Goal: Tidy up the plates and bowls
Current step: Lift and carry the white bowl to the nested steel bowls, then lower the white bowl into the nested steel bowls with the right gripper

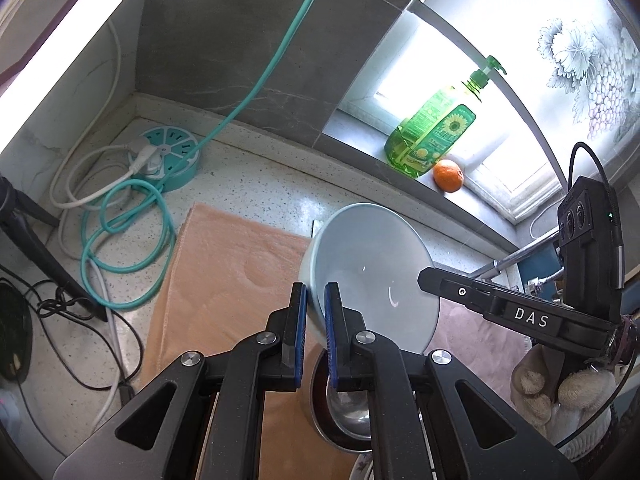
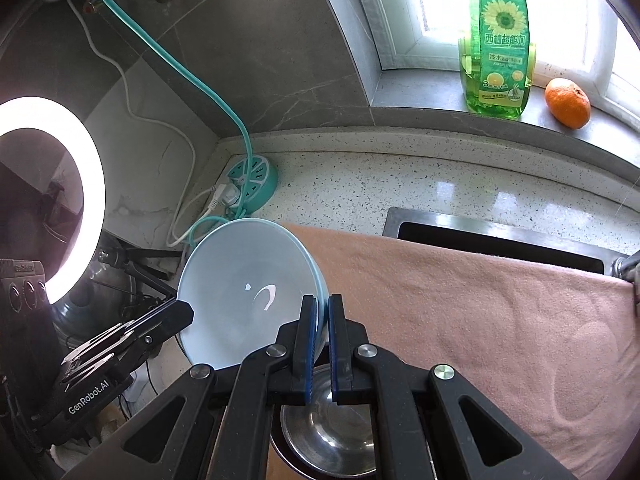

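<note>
Step in hand: carrying pale blue bowl (image 1: 372, 276); left gripper (image 1: 316, 336) and right gripper (image 2: 322, 344) both clamped on opposite rim edges; bowl tilted above steel bowl (image 2: 328, 432); next likely needed level lowering, joint release

I see a pale blue bowl (image 1: 372, 276), plain inside, clamped at its rim between my black grippers, whose pads are dark blue: the left gripper (image 1: 316, 332) and the right gripper (image 2: 322, 344). Under the bowl sits a silver steel bowl (image 2: 332, 428) with a mirror sheen. The towel (image 2: 480, 320) beneath the bowl is peach-pink; the countertop (image 2: 400, 188) behind the bowl is white with dark speckles. Beyond the bowl stands a teal round power strip (image 1: 168, 156) with a teal cable (image 1: 128, 236). On the grey sill above the bowl I see a green bottle (image 2: 498, 44) with a yellow sunflower label, beside an orange fruit (image 2: 567, 103).
</note>
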Available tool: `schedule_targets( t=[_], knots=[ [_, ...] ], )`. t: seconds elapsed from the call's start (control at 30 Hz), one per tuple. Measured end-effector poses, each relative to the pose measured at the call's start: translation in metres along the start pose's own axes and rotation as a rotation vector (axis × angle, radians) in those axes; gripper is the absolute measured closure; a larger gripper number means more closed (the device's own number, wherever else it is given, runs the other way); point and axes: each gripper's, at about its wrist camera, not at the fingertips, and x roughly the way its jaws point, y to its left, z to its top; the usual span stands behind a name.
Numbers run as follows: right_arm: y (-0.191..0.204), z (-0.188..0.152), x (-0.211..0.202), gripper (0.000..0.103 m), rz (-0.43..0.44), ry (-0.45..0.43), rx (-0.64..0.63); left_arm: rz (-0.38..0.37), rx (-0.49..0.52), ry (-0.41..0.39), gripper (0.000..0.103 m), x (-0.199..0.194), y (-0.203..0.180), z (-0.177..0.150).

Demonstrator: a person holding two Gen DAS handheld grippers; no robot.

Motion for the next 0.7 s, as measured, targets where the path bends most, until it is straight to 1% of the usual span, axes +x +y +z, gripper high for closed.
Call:
schedule_targets(
  t=[0.23, 0.47, 0.7],
  knots=[
    [-0.013, -0.017, -0.013, 0.098, -0.011, -0.007, 0.023, -0.026, 0.022, 0.022, 0.096, 0.0, -0.014, -0.014],
    [-0.026, -0.037, -0.02, 0.098, -0.02, 0.0, 0.057, -0.053, 0.027, 0.064, 0.095, 0.006, -0.021, -0.031],
    [-0.037, -0.056, -0.018, 0.098, -0.027, 0.018, 0.087, -0.055, 0.033, 0.104, 0.096, 0.013, -0.025, -0.044]
  ],
)
